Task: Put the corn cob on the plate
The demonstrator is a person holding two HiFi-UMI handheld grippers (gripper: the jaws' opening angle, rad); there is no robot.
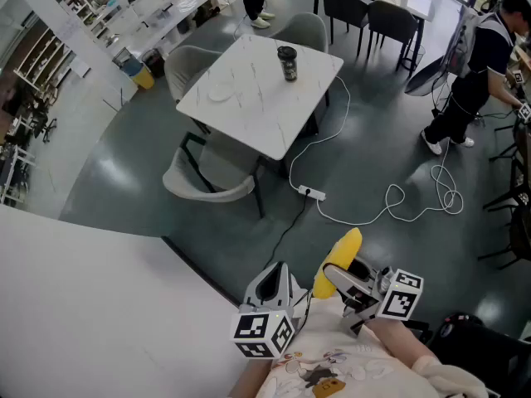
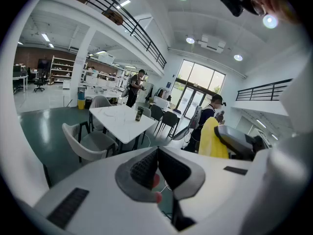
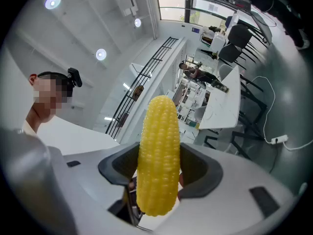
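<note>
Right gripper (image 3: 157, 182) clamps the corn (image 3: 158, 151) above grey floor (image 1: 124, 189), well apart from the white table (image 1: 249, 106) bearing a can (image 1: 287, 63). Its long axis crosses the jaws, tip up. Left gripper (image 2: 157, 169) is closed, empty.

Corn cob (image 3: 157, 146) sits in the right hand-held gripper (image 3: 157, 182); plate (image 1: 221, 92), apparently, on table (image 1: 274, 110) ahead.

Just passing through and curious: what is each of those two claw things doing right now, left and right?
Left gripper: closed, nothing between its jaws.
Right gripper: closed on the corn cob.
</note>
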